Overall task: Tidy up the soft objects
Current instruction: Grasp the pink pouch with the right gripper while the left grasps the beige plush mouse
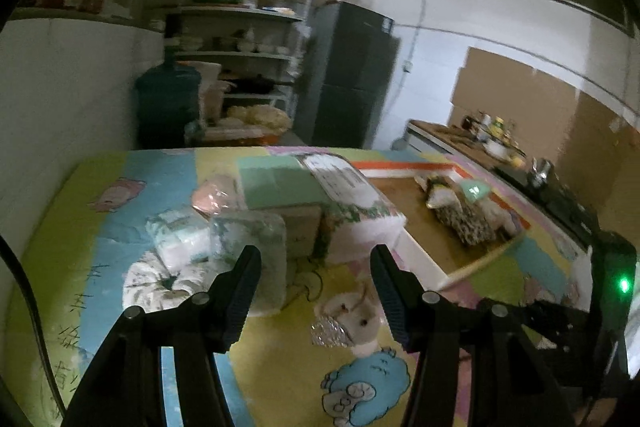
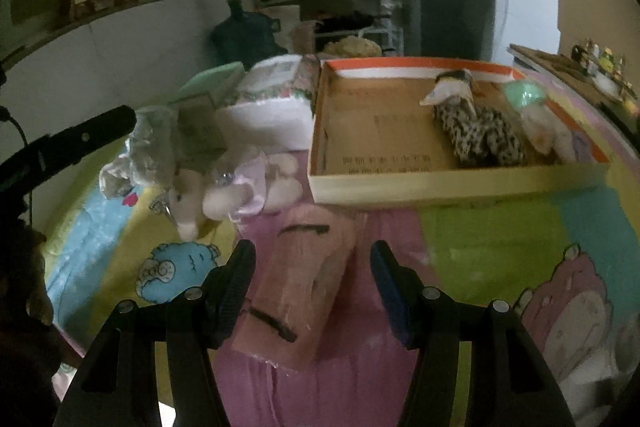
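My right gripper point(image 2: 313, 281) is open, its jaws on either side of a pink soft block point(image 2: 298, 287) lying on the colourful mat. My left gripper point(image 1: 316, 291) is open and empty above the mat, near a small white plush toy point(image 1: 352, 319) and a clear plastic-wrapped pack point(image 1: 256, 247). The plush also shows in the right wrist view point(image 2: 188, 203), next to a pink and white soft piece point(image 2: 240, 191). A shallow cardboard tray point(image 2: 440, 183) holds a leopard-print soft item point(image 2: 476, 131) and a green-topped item point(image 2: 524, 95).
Tissue packs point(image 1: 180, 243) and a large wrapped pack point(image 1: 344, 195) lie on the mat beside the tray point(image 1: 420, 255). A white ring-shaped soft item point(image 1: 160, 283) lies at the left. Shelves, a water jug point(image 1: 168, 107) and a dark fridge point(image 1: 352, 75) stand behind.
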`<move>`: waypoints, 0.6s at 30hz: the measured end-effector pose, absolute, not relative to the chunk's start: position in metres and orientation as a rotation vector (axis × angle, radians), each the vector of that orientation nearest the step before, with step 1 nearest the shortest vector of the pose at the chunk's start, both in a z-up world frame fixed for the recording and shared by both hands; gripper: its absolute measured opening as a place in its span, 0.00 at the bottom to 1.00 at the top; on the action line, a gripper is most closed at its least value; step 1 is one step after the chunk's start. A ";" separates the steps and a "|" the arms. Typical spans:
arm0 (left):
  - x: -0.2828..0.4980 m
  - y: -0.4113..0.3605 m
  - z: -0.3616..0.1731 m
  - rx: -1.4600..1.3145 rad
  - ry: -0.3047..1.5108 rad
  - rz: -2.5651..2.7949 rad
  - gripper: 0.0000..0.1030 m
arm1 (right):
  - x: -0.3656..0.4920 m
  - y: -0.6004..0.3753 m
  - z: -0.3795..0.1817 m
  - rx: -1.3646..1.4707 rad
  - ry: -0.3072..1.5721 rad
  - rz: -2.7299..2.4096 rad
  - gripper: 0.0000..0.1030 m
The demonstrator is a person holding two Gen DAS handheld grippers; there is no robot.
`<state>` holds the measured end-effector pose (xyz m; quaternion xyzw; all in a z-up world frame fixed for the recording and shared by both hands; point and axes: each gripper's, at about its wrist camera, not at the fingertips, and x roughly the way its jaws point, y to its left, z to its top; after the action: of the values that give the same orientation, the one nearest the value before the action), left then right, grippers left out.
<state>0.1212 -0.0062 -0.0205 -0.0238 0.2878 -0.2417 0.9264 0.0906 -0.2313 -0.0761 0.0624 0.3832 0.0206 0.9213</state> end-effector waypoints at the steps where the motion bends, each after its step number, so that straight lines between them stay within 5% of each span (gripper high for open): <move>1: 0.120 -0.007 -0.022 -0.040 0.590 -0.513 0.55 | 0.091 -0.231 -0.077 0.128 0.790 0.037 0.59; 7: 0.120 -0.008 -0.027 -0.004 0.600 -0.576 0.55 | 0.092 -0.227 -0.083 0.126 0.808 0.011 0.59; 9: 0.122 -0.009 -0.028 0.002 0.611 -0.599 0.55 | 0.093 -0.228 -0.084 0.126 0.813 0.006 0.41; 18: 0.135 -0.025 -0.039 0.066 0.711 -0.781 0.55 | 0.086 -0.226 -0.079 0.124 0.799 0.022 0.39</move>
<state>0.1349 -0.0253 -0.0389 0.0316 0.3391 -0.3724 0.8633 0.0864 -0.2259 -0.0792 0.0605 0.3885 0.0106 0.9194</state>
